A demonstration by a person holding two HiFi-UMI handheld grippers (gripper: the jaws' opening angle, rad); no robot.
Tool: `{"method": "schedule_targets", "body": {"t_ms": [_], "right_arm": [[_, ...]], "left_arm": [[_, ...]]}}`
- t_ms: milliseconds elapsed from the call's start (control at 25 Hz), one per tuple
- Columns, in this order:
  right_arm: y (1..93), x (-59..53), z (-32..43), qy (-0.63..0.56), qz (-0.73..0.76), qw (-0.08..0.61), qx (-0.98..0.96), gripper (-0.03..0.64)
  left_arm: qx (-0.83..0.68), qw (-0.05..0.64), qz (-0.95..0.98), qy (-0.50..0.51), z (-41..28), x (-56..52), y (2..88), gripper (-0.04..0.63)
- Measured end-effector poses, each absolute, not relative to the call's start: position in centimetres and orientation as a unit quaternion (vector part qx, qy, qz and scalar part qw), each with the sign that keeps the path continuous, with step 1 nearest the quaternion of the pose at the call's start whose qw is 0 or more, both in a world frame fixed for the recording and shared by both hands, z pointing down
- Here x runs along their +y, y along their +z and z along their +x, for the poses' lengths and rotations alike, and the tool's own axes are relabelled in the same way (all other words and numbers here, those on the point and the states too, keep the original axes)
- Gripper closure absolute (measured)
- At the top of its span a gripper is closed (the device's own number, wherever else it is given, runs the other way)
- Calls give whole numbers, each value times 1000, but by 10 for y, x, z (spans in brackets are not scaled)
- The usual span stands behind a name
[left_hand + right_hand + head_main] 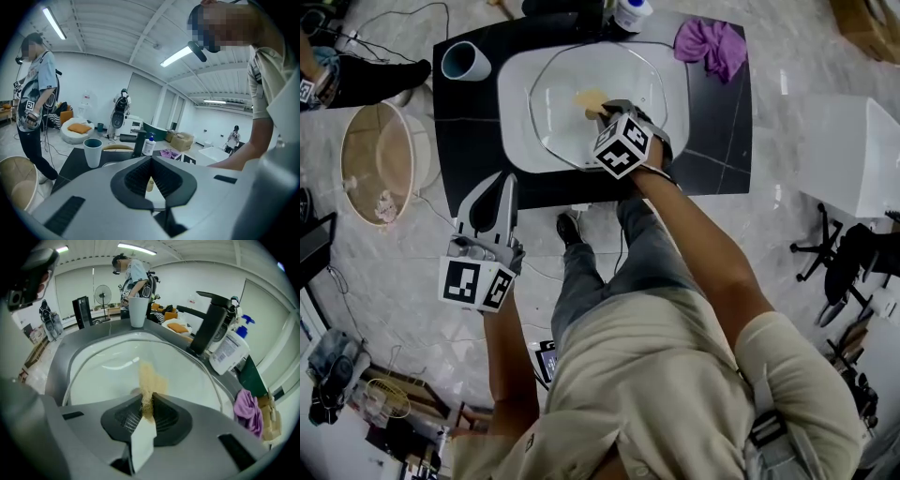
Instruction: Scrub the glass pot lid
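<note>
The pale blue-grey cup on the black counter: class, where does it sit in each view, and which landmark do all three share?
Head view: pale blue-grey cup, upper left, beside the white basin.
Left gripper view: left of centre, above the jaws.
Right gripper view: top centre, beyond the basin.
Shared landmark: white pump bottle.

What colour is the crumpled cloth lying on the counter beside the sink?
Purple. The cloth shows best in the head view.

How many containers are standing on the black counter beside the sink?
2. A cup stands at the counter's far left corner; a pump bottle stands at the far edge, near the faucet. The head view cuts that edge, so more may be hidden.
</note>
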State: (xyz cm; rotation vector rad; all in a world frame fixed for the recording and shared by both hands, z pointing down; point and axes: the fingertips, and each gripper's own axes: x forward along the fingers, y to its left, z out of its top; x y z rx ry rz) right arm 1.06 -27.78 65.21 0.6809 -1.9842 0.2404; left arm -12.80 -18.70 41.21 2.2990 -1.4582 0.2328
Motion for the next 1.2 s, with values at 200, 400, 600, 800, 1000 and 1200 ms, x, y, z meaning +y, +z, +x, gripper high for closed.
{"method": "schedule_targets", "body": {"t_ms": [200, 400, 600, 800, 1000, 1200], "right_arm": [[645, -295, 94, 114, 342, 511, -780, 561], [634, -302, 124, 121, 362, 506, -774, 561], [634, -301, 124, 121, 357, 508, -775, 561], [637, -297, 120, 123, 355, 510, -774, 561], [644, -287, 103, 129, 338, 515, -777, 561], [652, -265, 61, 126, 300, 519, -790, 561]], "left_arm": [[-505, 201, 835, 84, -109, -201, 409, 581], [-494, 199, 842, 84, -95, -213, 409, 581], [-491, 198, 844, 86, -90, -217, 408, 581], [-496, 200, 841, 85, -96, -213, 410, 581], [-505, 203, 835, 82, -106, -204, 412, 581], [-521, 208, 824, 78, -124, -190, 417, 581]]}}
